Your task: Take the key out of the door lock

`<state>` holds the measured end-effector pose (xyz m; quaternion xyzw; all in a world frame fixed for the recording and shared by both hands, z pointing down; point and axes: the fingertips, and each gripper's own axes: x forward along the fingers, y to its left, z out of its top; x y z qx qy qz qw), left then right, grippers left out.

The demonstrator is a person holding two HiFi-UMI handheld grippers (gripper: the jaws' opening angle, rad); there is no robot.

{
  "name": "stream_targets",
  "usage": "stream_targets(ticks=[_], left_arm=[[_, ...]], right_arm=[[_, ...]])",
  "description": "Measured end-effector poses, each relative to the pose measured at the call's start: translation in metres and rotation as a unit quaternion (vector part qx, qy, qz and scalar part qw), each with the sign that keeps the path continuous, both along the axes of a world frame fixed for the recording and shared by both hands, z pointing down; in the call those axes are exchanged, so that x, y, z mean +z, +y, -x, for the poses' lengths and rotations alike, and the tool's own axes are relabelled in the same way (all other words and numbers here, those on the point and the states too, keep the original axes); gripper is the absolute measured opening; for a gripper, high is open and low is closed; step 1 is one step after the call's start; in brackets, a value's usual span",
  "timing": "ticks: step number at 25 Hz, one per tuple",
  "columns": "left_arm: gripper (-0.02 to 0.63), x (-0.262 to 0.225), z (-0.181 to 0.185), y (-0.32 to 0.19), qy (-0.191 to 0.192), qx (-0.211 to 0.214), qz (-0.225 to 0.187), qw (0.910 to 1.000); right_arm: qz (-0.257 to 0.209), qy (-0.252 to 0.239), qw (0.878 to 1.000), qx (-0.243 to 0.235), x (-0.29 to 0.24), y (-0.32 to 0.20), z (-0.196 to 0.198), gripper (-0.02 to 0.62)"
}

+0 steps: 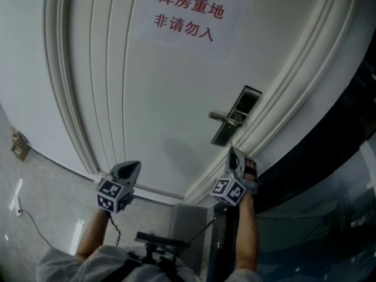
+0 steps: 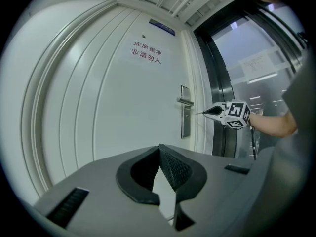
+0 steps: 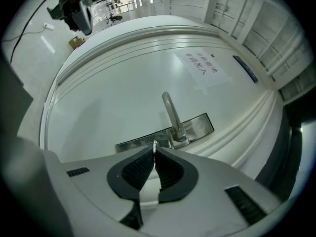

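A steel lock plate (image 1: 237, 115) with a lever handle (image 1: 222, 118) sits on the white door (image 1: 147, 98). My right gripper (image 1: 234, 155) is just below the plate. In the right gripper view, my right gripper (image 3: 155, 149) is shut on the thin silver key (image 3: 155, 144), with the plate (image 3: 143, 142) and handle (image 3: 172, 115) right behind. From the left gripper view the right gripper (image 2: 205, 113) points a thin blade at the plate (image 2: 185, 122); I cannot tell if it is in the lock. My left gripper (image 2: 159, 148) is shut, holds nothing and hangs well left of the lock (image 1: 130, 168).
A paper sign with red print (image 1: 187, 16) is stuck high on the door. A dark frame and glass wall (image 1: 329, 157) run along the door's right side. A small box (image 1: 19, 145) and a cable lie on the floor at the left.
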<state>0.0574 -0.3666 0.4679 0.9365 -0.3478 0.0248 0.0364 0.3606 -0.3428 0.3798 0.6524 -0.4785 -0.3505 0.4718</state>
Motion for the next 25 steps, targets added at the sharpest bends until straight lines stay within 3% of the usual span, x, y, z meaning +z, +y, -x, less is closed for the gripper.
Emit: stream_targets(ticks=[9,14,17,25], left_arm=[[-0.008,-0.002,0.001,0.015,-0.003,0.018,-0.006,0.9998],[-0.008,0.000,0.005,0.025,-0.002,0.023,-0.006,0.9997],[-0.008,0.001,0.006,0.032,-0.002,0.026,-0.009,0.9996],[-0.008,0.005,0.008,0.055,-0.003,0.033,-0.014,0.9993]], right_arm=[[-0.054,-0.148,0.988,-0.003,0.005,0.057,0.029,0.021],[-0.082,-0.271,0.959,0.008,0.023,0.087,0.039,0.021],[-0.087,-0.296,0.951,0.014,0.034,0.100,0.044,0.021],[-0.114,-0.405,0.907,0.016,0.056,0.143,0.065,0.021]])
